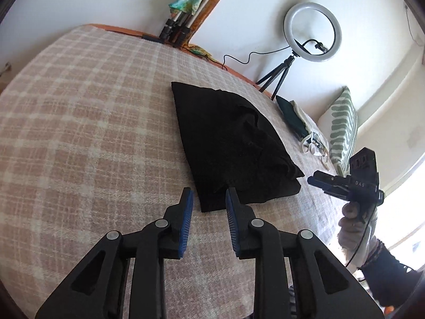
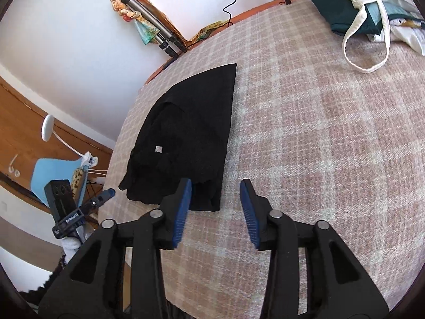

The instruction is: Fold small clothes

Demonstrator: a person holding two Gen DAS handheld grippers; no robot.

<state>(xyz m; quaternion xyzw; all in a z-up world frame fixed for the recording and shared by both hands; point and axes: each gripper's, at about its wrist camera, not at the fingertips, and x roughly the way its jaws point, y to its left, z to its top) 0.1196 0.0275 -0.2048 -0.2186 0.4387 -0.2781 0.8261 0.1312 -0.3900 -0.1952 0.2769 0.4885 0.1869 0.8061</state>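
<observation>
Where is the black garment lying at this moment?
The black garment lies partly folded on the plaid blanket, just ahead of both open grippers; in the right wrist view it sits left of centre, far from the white tote bag.

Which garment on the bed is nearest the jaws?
The black garment, lying flat on the plaid blanket just ahead of both grippers. The dark green one sits far off, beside the white tote bag.

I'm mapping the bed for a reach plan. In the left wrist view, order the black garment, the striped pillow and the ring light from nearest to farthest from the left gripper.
1. Black garment: just ahead of the left gripper, on the plaid blanket.
2. Striped pillow: far right, at the bed's edge.
3. Ring light: beyond the bed, by the wall.
</observation>
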